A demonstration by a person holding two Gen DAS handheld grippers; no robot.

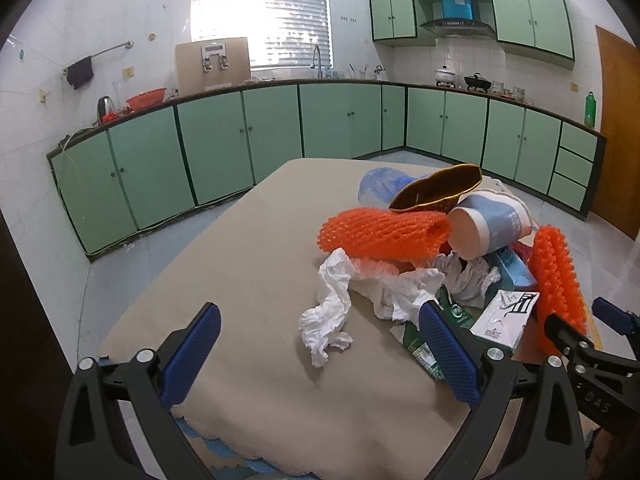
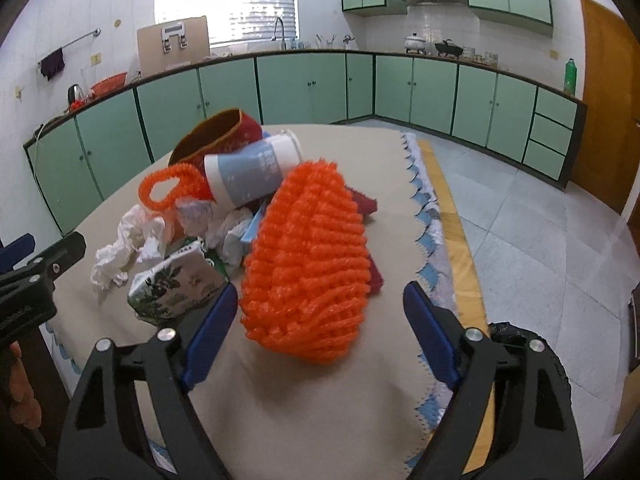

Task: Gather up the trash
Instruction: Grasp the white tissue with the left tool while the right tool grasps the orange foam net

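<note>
We hold the left gripper (image 1: 320, 354) wide open over the beige tablecloth (image 1: 240, 264), its blue pads gripping nothing; a crumpled white tissue (image 1: 332, 312) lies between them, farther ahead. The right gripper (image 2: 316, 332) is equally wide open and empty, with the orange foam fruit net (image 2: 308, 264) resting just ahead between its fingers. The trash sits heaped mid-table: a second orange foam net (image 1: 380, 234), a tipped blue-and-white paper cup (image 2: 248, 174), a dark red gold-rimmed bowl (image 1: 436, 188), and a white-and-green printed carton (image 2: 176, 284) beside the right gripper's left finger (image 2: 210, 336).
</note>
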